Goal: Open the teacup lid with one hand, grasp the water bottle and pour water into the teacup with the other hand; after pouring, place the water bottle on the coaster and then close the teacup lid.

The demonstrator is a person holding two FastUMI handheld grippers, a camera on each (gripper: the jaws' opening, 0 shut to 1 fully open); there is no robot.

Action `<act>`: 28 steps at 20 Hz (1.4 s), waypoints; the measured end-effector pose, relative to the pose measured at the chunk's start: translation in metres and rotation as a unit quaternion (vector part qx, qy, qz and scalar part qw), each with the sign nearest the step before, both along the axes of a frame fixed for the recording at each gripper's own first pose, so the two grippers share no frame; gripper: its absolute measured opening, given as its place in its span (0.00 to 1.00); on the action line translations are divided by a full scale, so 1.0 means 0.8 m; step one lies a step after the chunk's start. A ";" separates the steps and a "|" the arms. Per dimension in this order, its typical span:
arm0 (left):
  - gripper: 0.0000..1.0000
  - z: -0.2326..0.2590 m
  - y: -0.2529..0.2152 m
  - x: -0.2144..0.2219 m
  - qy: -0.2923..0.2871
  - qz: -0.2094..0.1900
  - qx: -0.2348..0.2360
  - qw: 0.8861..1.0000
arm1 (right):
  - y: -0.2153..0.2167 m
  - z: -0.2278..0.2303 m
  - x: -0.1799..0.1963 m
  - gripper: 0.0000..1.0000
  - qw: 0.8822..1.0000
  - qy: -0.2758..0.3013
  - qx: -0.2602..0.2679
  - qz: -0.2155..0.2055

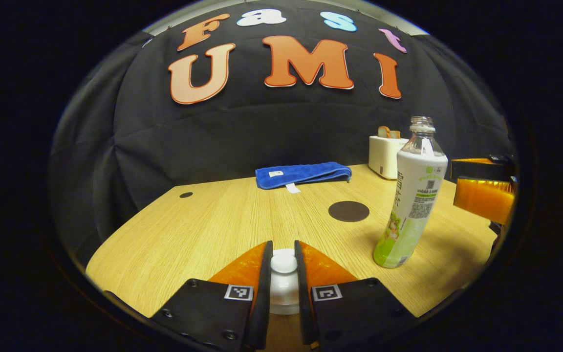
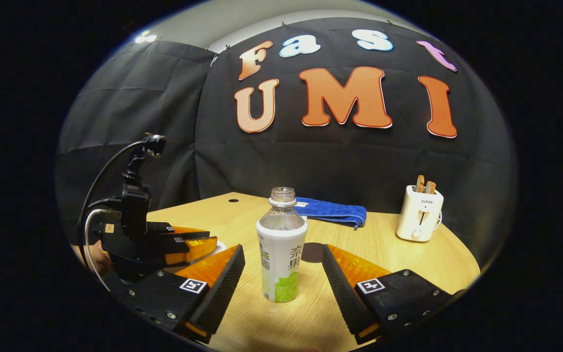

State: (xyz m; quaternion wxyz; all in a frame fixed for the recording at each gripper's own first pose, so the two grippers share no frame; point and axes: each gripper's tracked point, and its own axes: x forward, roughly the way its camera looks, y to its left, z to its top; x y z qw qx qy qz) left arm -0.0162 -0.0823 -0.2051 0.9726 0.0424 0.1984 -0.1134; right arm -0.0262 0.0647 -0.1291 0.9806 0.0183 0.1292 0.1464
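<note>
The left tool (image 1: 284, 266) is pinched narrow on the white knob of the teacup lid (image 1: 284, 264), both fingers pressing its sides — the grip a lift needs, since the knob is the one part that stands proud of the lid. The cup below is mostly hidden by the fingers, so whether the lid is already off its rim I cannot tell.

The right tool (image 2: 284, 278) is spread wide, its fingers flanking the water bottle (image 2: 282, 244) without touching it; the bottle stands upright on the worktop (image 2: 423, 259), cap off (so it is ready to pour), a little way ahead of the fingertips. That wide stance looks like a lineup for grasping the labelled body.

The dark round coaster (image 1: 348, 211) lies bare behind the bottle, near enough for a short set-down after pouring. Farther back, a folded blue towel (image 1: 303, 174) and a white toaster (image 2: 419, 213) sit out of the way.
</note>
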 end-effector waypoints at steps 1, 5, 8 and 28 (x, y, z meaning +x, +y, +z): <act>0.30 0.000 0.002 0.000 -0.001 -0.001 0.002 1.000 | 0.000 -0.003 0.002 0.96 1.000 0.003 -0.001 0.000; 0.30 0.011 0.001 0.000 -0.012 -0.006 0.001 1.000 | 0.003 -0.016 0.009 0.96 1.000 0.014 -0.001 0.002; 0.29 0.033 0.009 0.003 -0.036 0.003 0.007 0.999 | 0.004 -0.026 0.013 0.96 1.000 0.022 -0.012 -0.001; 0.29 0.067 0.121 -0.008 -0.063 0.087 0.002 0.994 | 0.030 -0.092 0.067 0.66 0.995 0.102 -0.009 -0.009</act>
